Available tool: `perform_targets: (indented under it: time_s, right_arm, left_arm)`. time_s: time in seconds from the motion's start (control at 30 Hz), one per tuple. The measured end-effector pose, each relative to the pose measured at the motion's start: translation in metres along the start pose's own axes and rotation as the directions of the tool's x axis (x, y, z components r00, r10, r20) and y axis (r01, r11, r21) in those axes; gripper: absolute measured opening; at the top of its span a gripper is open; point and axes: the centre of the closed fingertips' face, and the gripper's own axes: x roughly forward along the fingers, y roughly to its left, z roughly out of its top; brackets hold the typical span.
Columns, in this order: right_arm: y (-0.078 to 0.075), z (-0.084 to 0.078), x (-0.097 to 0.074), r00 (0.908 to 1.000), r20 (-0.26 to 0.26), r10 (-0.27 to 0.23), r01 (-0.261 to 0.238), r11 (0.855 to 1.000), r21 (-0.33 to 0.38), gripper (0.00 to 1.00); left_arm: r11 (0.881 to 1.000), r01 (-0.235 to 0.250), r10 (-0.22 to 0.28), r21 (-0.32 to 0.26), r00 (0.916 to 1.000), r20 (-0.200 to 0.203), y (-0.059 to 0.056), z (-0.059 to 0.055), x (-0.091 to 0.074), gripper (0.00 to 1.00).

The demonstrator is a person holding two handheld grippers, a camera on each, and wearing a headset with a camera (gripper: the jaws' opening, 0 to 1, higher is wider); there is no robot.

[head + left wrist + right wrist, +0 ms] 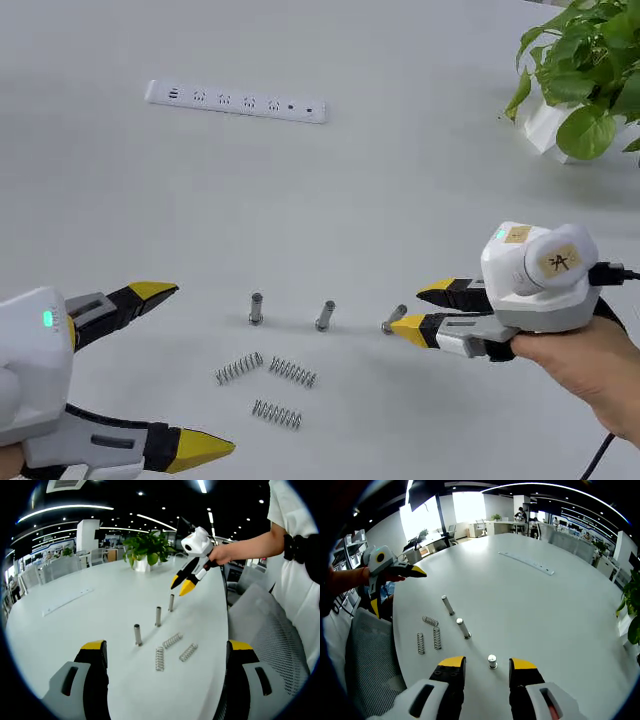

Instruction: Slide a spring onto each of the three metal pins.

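Three short metal pins stand in a row on the white table: left pin [256, 308], middle pin [325, 315], right pin [394, 319], which leans. In front of them lie three loose springs [239, 368] [292, 372] [276, 414]. My right gripper [405, 309] is open, its yellow tips at the right pin. In the right gripper view that pin [492, 661] stands between the open jaws of the right gripper [487, 662], untouched. My left gripper [206, 368] is wide open at the lower left, short of the springs [172, 640], with nothing in it.
A white power strip [236, 101] lies at the far side of the table. A potted green plant [585, 70] stands at the back right. The person's hand [585, 365] holds the right gripper. A grey mesh chair [265, 625] is beside the table.
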Motion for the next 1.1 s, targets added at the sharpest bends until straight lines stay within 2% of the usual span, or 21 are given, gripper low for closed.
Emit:
perform_targets:
  time_s: [0.37,0.4,0.67,0.9,1.1]
  right_arm:
    - [0.002,-0.004,-0.019,0.9992,0.040,0.007,-0.007,1.000,-0.016,0.44]
    - [0.002,-0.003,-0.021,0.9983,0.058,0.011,-0.010,1.000,-0.017,0.45]
    - [0.006,-0.010,-0.034,0.9946,0.097,0.035,-0.032,0.999,-0.037,0.59]
    - [0.012,-0.019,-0.040,0.9870,0.143,0.073,-0.066,0.996,-0.053,0.71]
    - [0.020,-0.025,-0.047,0.9719,0.202,0.121,-0.109,0.991,-0.072,0.83]
  left_arm:
    - [1.000,-0.009,0.010,0.022,0.9999,-0.005,-0.005,0.005,-0.003,0.98]
    - [1.000,-0.009,0.009,0.021,1.0000,-0.003,-0.006,0.006,-0.002,0.98]
    - [0.999,-0.012,0.013,0.032,0.9999,-0.005,-0.010,0.011,-0.001,0.98]
    - [0.999,-0.019,0.019,0.031,0.9998,-0.008,-0.012,0.011,0.000,0.97]
    - [0.999,-0.021,0.022,0.028,0.9996,-0.015,-0.011,0.010,0.002,0.96]
